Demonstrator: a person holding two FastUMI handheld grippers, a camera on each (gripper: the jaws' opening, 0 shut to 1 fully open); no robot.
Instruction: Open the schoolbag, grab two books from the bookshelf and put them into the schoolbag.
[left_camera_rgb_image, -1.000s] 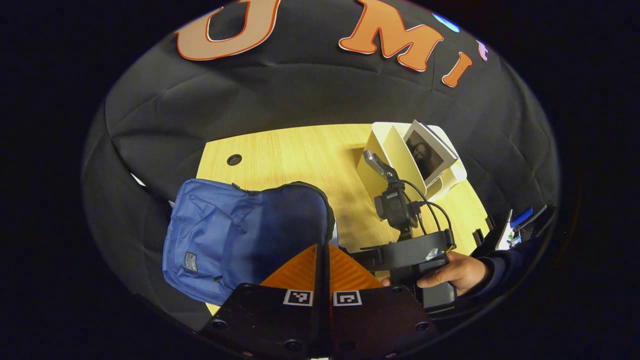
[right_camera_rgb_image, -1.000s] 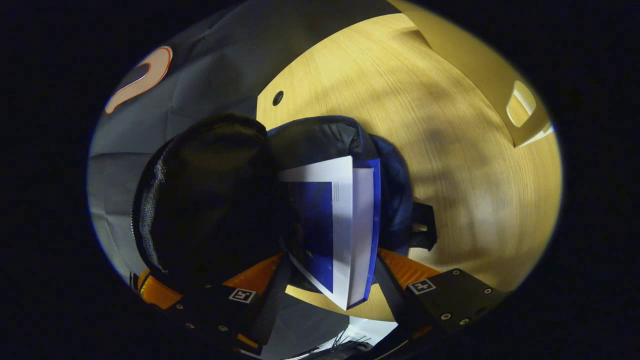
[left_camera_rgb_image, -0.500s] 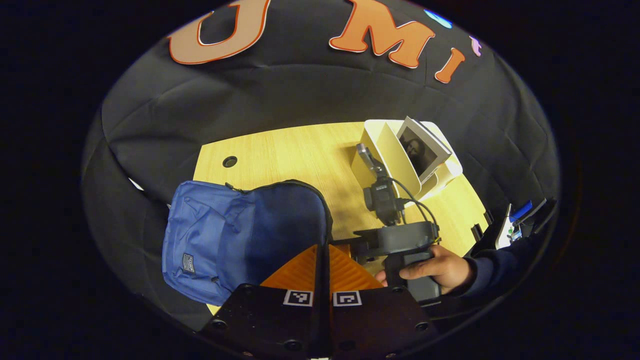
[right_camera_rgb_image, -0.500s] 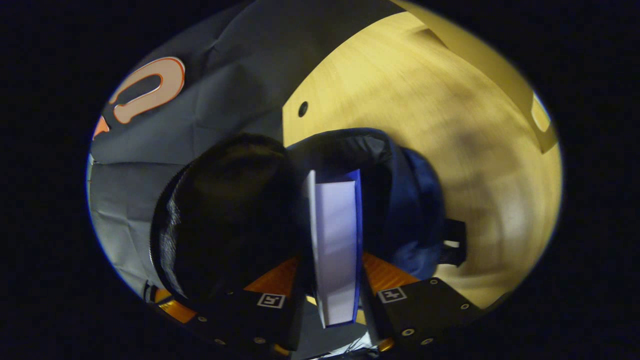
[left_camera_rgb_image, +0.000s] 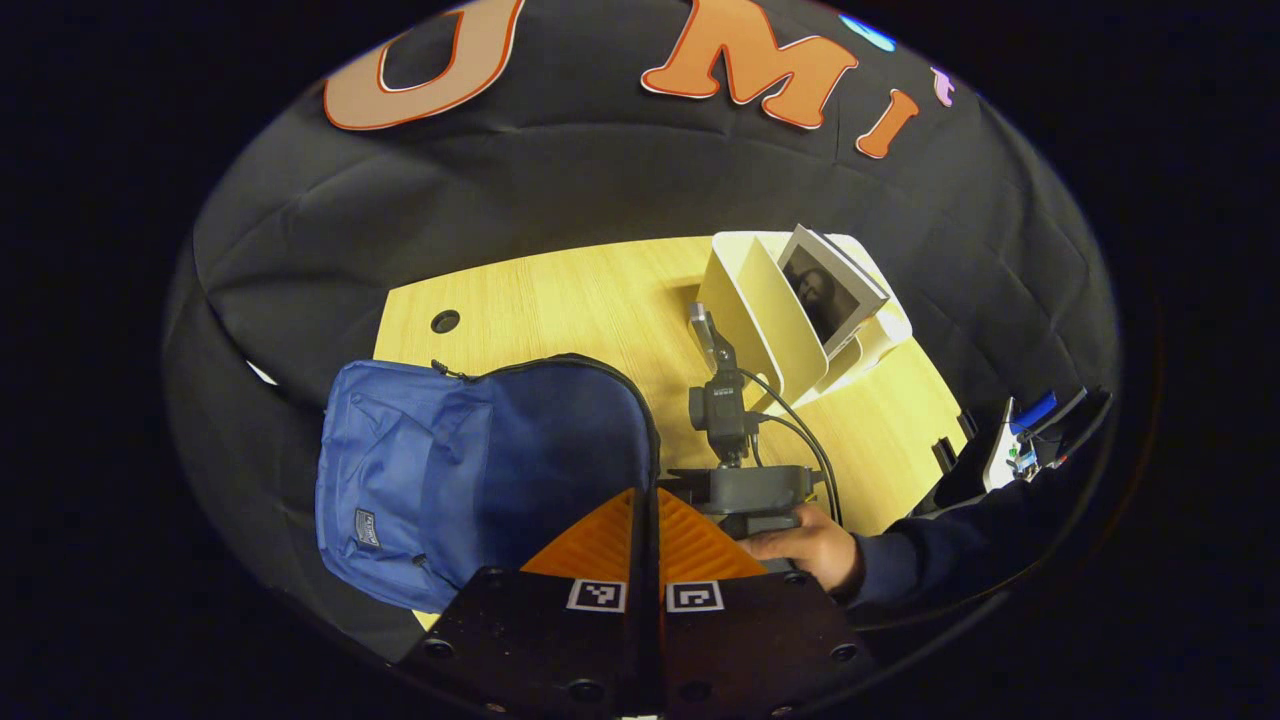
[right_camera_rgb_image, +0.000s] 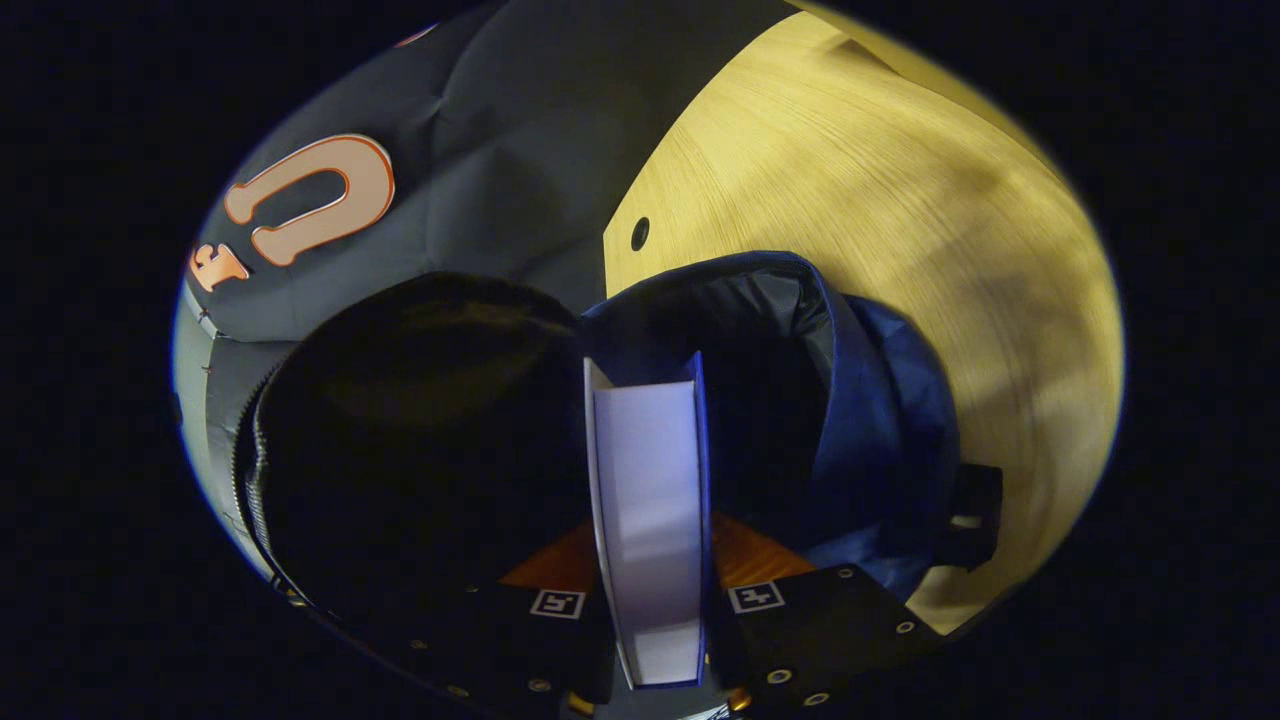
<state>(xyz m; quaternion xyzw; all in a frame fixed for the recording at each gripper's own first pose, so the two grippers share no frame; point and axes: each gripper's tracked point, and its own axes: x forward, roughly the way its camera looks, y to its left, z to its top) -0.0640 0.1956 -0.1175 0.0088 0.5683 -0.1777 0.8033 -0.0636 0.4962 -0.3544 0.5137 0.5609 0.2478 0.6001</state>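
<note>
The blue schoolbag (left_camera_rgb_image: 400, 470) lies at the table's left with its flap raised. My left gripper (left_camera_rgb_image: 645, 500) is shut at the flap's edge, seemingly pinching it. In the right gripper view the bag's dark mouth (right_camera_rgb_image: 760, 400) gapes, with the flap's black lining (right_camera_rgb_image: 420, 450) to its left. My right gripper (right_camera_rgb_image: 650, 545) is shut on a blue-and-white book (right_camera_rgb_image: 645, 470), held edge-on with its far end over the mouth. A hand (left_camera_rgb_image: 810, 550) holds that gripper's body (left_camera_rgb_image: 745, 488) beside the bag. The cream bookshelf (left_camera_rgb_image: 750, 320) holds a book with a dark picture cover (left_camera_rgb_image: 830, 290).
The wooden table (left_camera_rgb_image: 600, 300) has a round cable hole (left_camera_rgb_image: 445, 321) near its far left corner, also seen as a hole (right_camera_rgb_image: 640, 233) beyond the bag. Small blue-and-white items (left_camera_rgb_image: 1020, 440) sit past the table's right edge. Bare tabletop (right_camera_rgb_image: 900, 200) lies right of the bag.
The right gripper has turned the book edge-on and brought it closer over the bag's mouth. In the left gripper view it has moved left toward the bag. The flap stays raised.
</note>
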